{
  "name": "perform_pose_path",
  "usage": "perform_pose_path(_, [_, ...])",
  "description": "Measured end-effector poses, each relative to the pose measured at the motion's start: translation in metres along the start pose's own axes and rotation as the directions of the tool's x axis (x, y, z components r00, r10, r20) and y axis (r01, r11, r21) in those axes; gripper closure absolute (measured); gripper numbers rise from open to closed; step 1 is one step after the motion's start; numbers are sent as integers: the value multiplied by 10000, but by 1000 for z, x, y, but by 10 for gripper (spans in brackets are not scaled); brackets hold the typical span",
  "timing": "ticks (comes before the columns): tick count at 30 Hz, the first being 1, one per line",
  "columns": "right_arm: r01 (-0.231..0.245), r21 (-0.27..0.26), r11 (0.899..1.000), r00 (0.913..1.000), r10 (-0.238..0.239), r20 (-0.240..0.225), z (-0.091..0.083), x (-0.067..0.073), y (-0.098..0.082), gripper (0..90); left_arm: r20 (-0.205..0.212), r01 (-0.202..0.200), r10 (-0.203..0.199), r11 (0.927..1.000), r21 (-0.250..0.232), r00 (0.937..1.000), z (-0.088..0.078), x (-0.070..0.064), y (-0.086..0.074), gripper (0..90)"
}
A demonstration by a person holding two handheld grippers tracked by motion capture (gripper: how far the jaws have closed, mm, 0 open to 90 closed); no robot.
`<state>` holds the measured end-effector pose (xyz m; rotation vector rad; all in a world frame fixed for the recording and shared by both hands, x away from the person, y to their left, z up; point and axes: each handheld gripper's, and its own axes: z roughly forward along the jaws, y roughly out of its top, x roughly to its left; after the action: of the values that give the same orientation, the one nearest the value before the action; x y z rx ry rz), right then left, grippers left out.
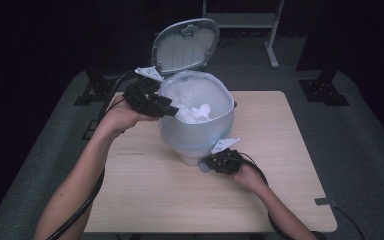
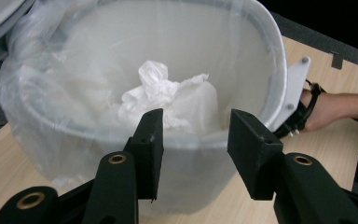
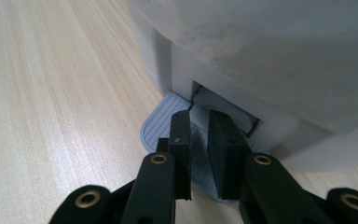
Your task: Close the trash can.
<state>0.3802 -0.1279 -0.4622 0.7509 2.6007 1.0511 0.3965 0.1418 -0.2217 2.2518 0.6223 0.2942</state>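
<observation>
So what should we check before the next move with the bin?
1. Lid up: ok, it stands open behind the bin.
2. Right gripper on the pedal: ok, its nearly closed jaws rest on top of it.
3. Left gripper free: ok, jaws apart at the near rim, nothing between them.
4. Crumpled paper inside: ok, it lies in the bag.
5. Bag folded over the rim: ok on the near side; the far side, cannot tell.
6. Bin steady on the table: cannot tell.
</observation>
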Motion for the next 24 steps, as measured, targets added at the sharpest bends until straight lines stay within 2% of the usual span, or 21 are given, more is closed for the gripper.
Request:
perform_pose_path(3, [27,69,10000,10000,-27,-5,-1,1,0,759,-69,21,-22,9999,-101,10000,-6,-2,-9,540])
perform_pose_path(4, [-5,177,9998,10000,7,-91,-2,0,1,716,-51,29,-30,9998,-176,10000,-9,-3,-13,532])
perform_pose_path(5, [-101,292,9995,9999,103,-73,-5,0,0,710,-39,19,-20,9998,-182,10000,-11,-4,-17,526])
perform_pose_path(8, [-354,-90,9993,9991,352,-225,-17,-4,-4,693,-40,43,-44,9996,-266,10000,-15,-7,-28,502])
perform_pose_path(10, [-529,-436,9976,9985,523,-154,-29,-7,-8,680,-6,132,-133,9992,-379,9999,-16,-8,-39,497])
perform_pose_path(14, [-908,-756,9930,9958,899,-142,-51,-11,-15,649,-31,324,-326,9986,-430,9995,-14,-9,-57,463])
perform_pose_path(17, [-1017,-691,9924,9948,1012,-111,-58,-14,-22,613,-102,334,-339,9986,-414,9994,-12,-10,-66,428])
perform_pose_path(19, [-1095,-600,9922,9940,1095,-39,-62,-16,-27,594,-116,432,-438,9978,-502,9990,-9,-11,-78,414])
perform_pose_path(24, [-1329,-731,9884,9910,1338,78,-72,-20,-36,555,-142,609,-618,9964,-596,9980,-1,-11,-98,361])
